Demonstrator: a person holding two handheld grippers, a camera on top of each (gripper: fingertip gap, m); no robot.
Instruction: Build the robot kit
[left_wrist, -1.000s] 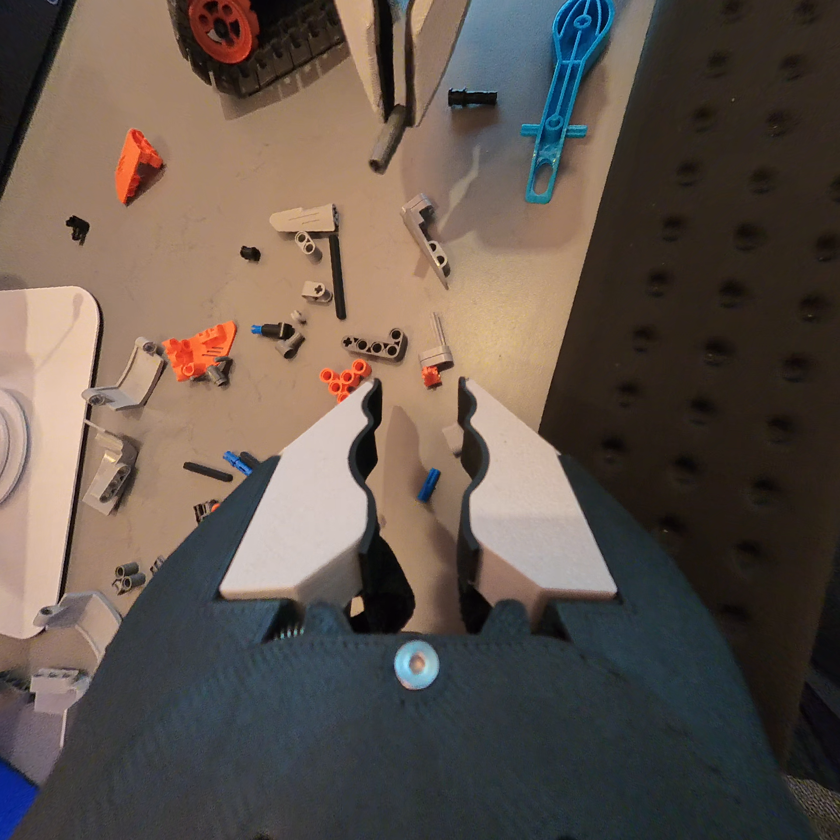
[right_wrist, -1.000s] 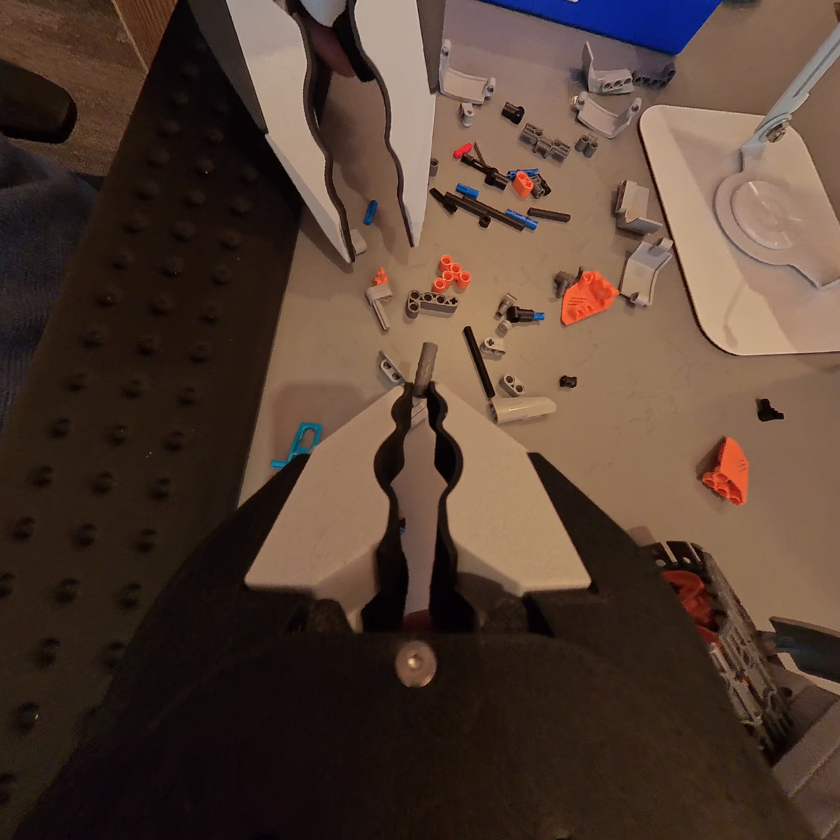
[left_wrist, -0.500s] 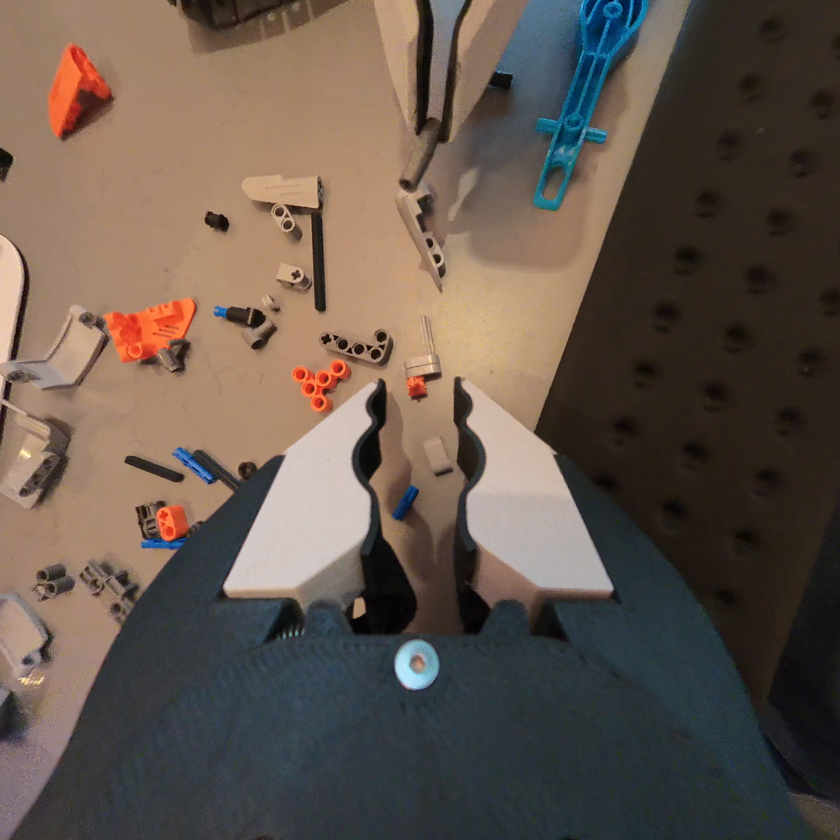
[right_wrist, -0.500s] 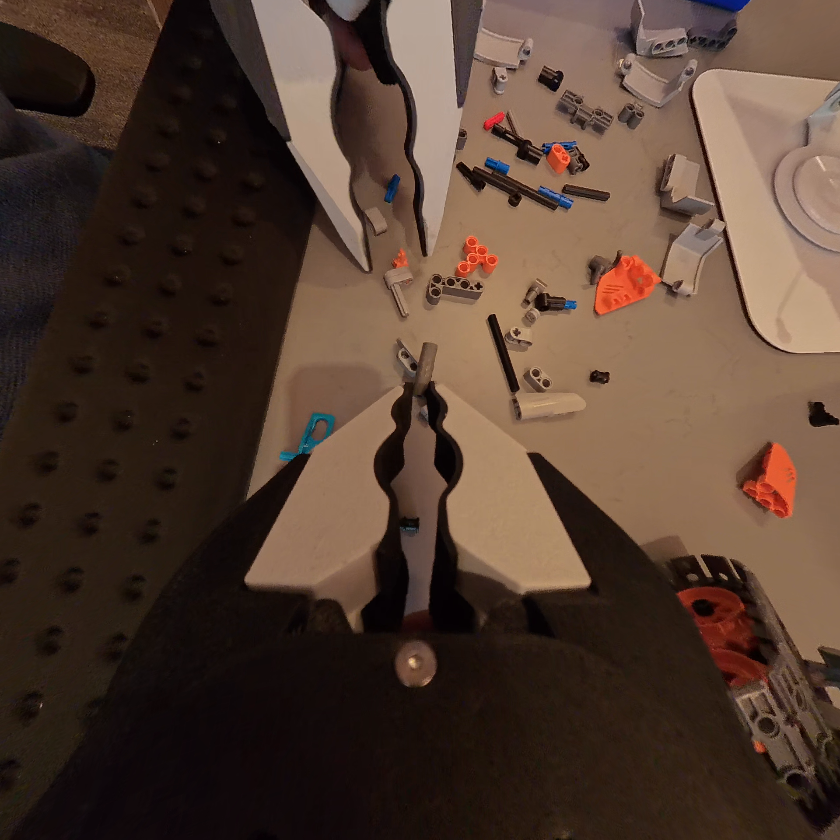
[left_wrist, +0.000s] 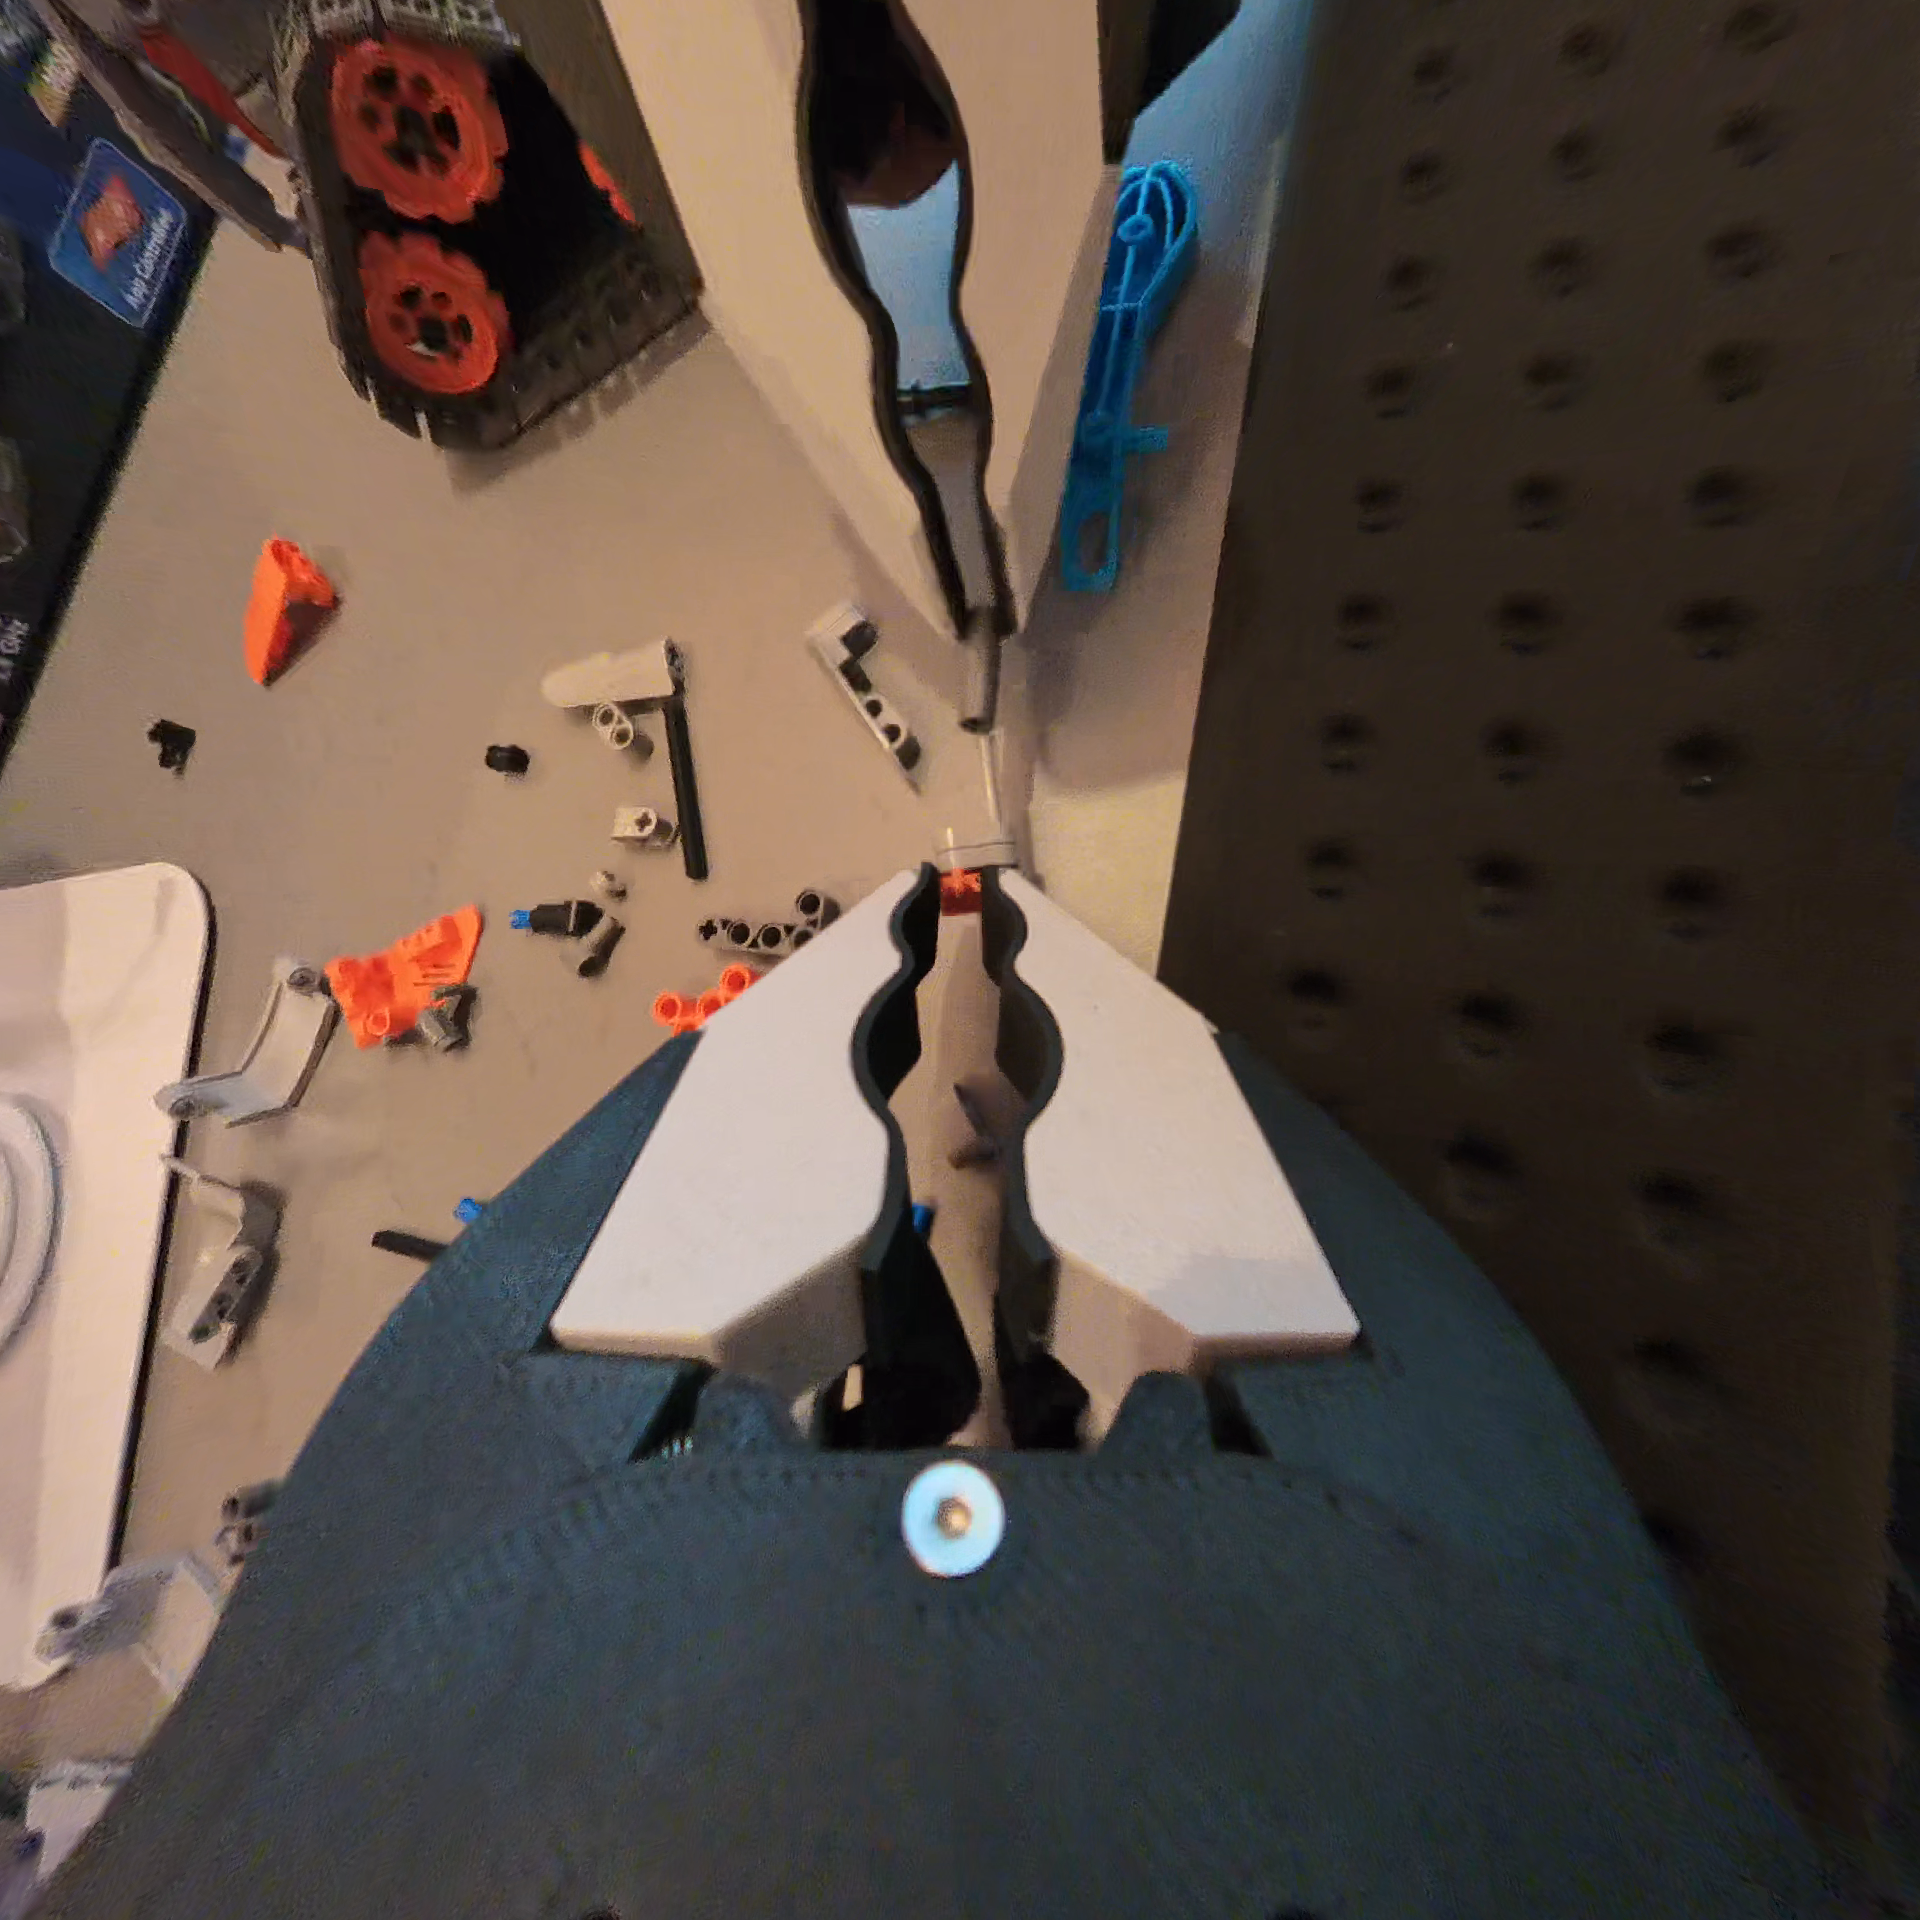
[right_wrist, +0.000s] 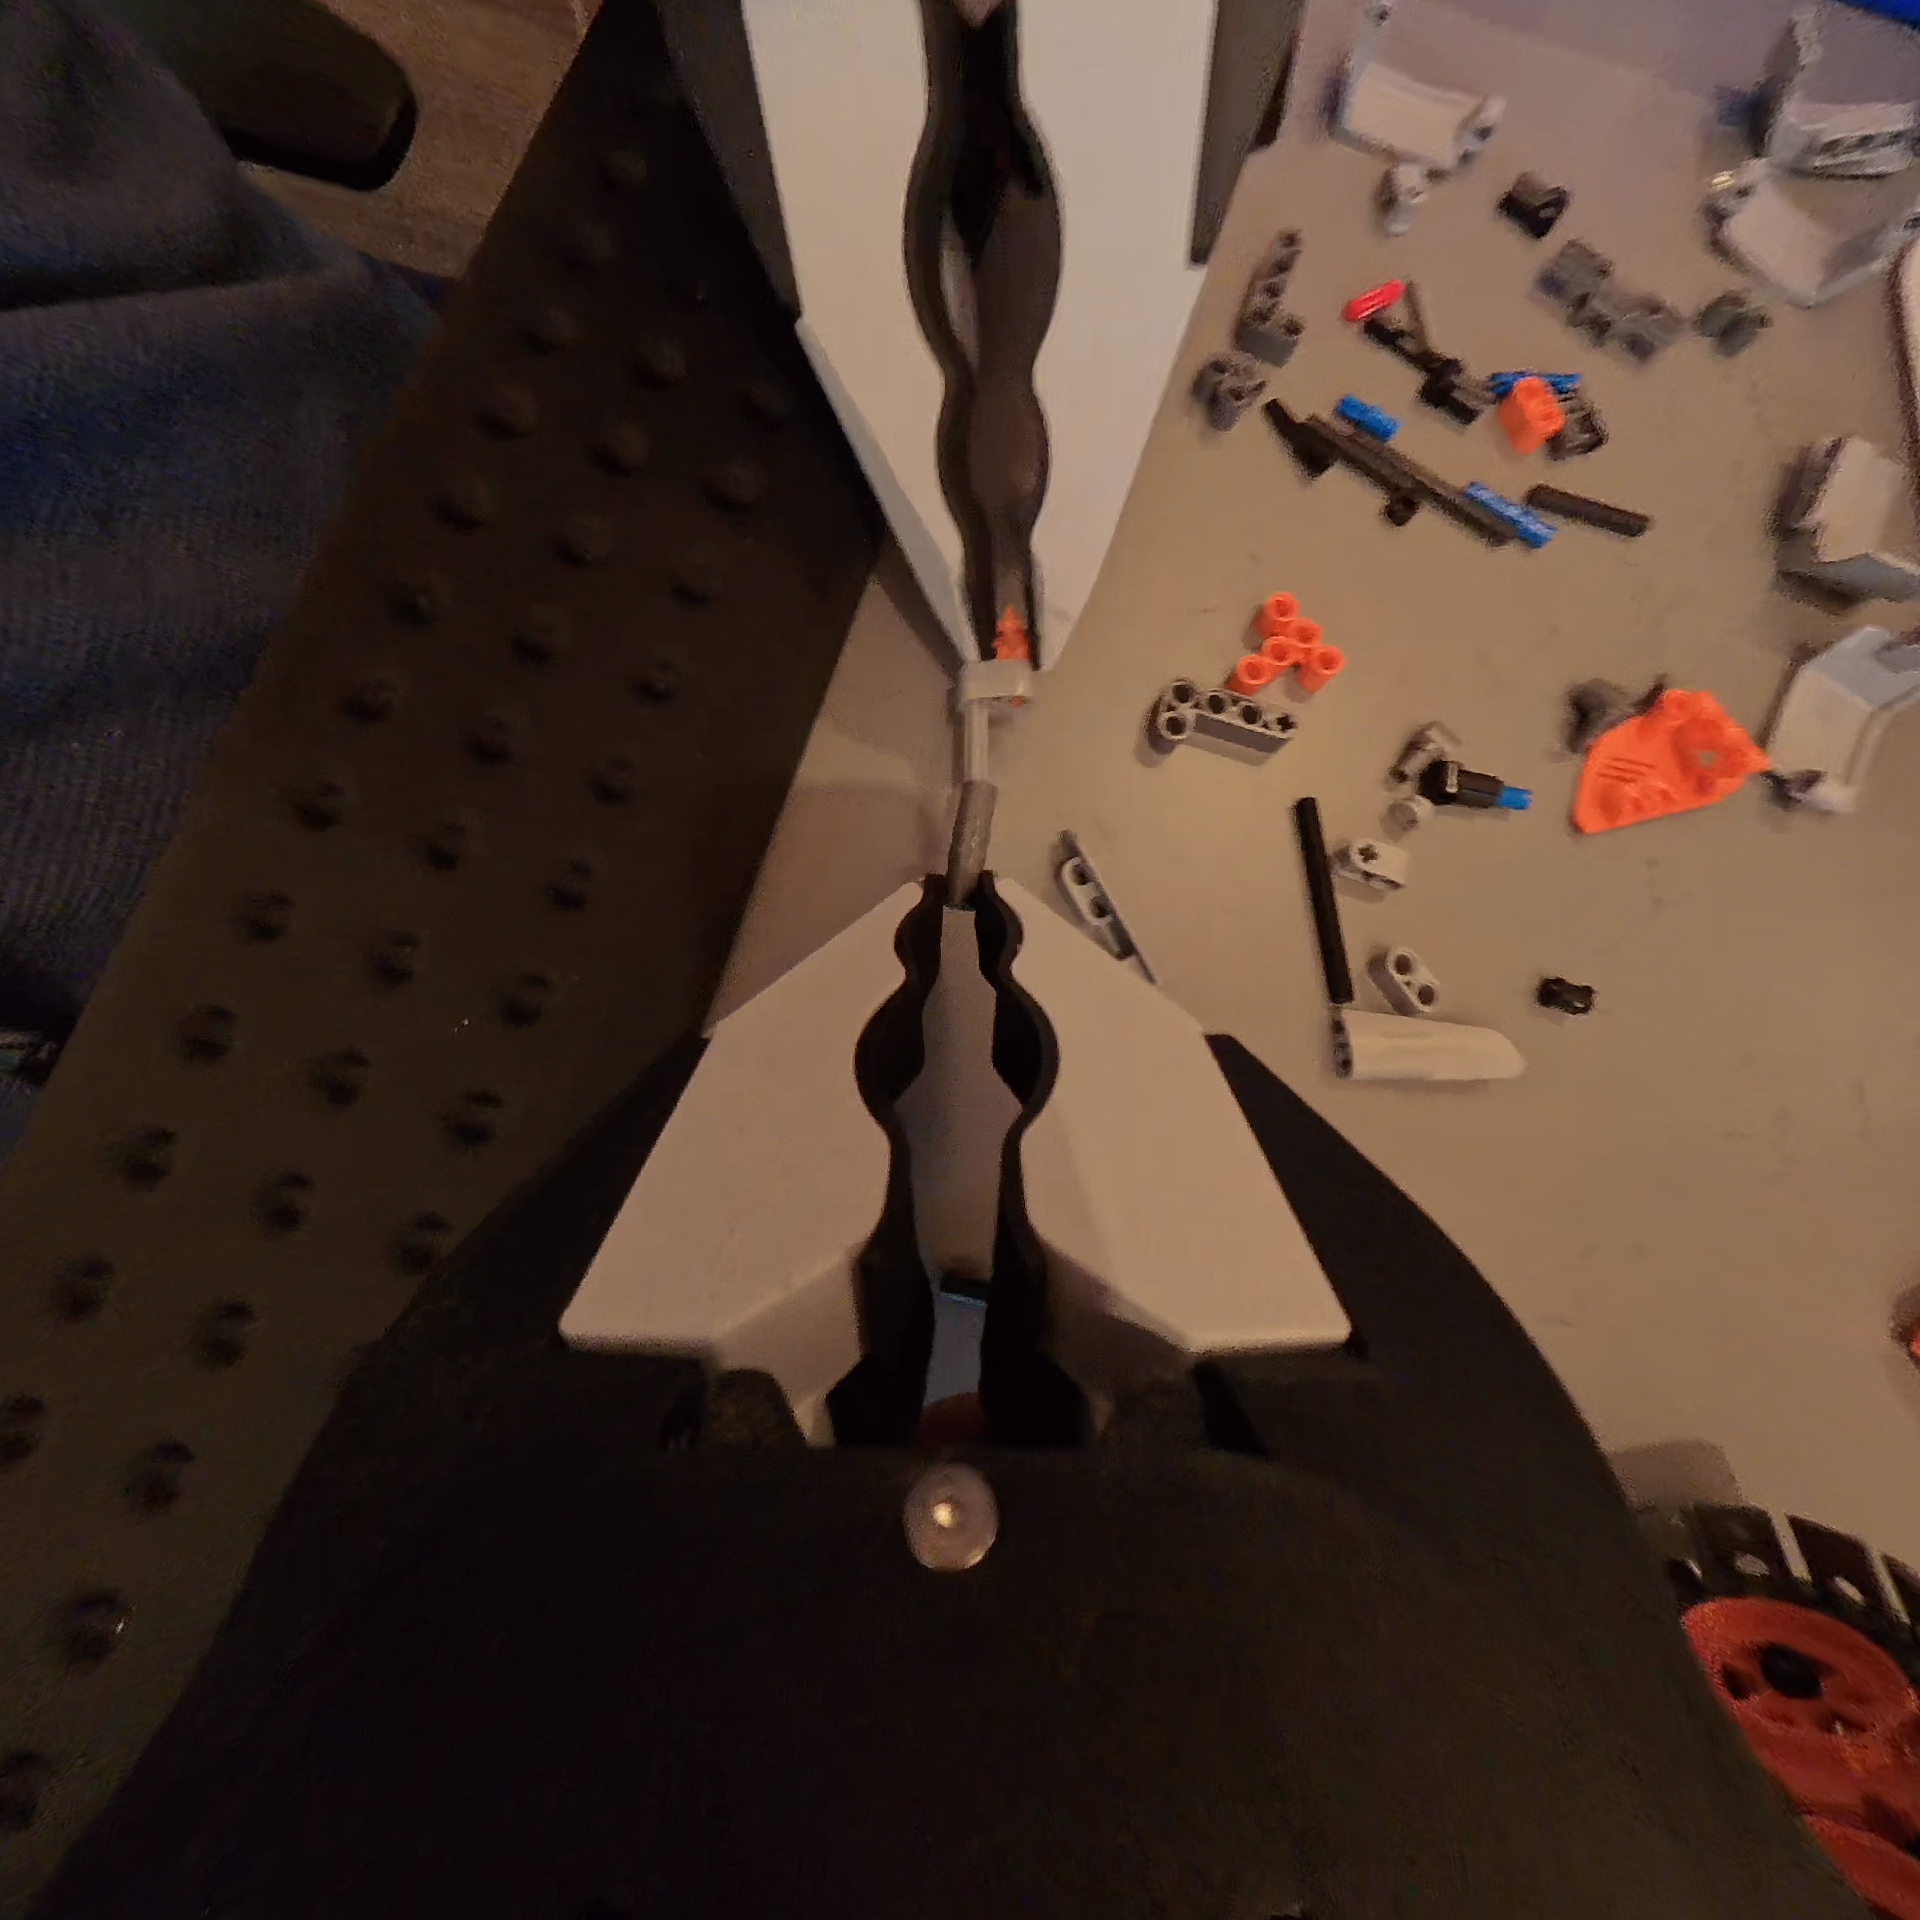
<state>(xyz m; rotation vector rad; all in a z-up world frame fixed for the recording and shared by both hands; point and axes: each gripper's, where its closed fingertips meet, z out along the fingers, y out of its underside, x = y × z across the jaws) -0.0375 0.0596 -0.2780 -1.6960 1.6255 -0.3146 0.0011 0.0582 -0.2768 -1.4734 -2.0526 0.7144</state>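
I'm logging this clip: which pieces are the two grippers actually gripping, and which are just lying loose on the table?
In the grippers:
left gripper, shut on the orange-and-grey axle piece
right gripper, shut on the dark grey sleeve

Lying loose:
blue tool
tracked wheels
orange panel
black axle
orange connector cluster

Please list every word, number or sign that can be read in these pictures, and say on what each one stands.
Blue label on the dark surface, left wrist view: white writing, small and blurred; I do not quote it.
Edge of that surface, lower down: faint marks, unreadable.
Elsewhere, in both views: none.
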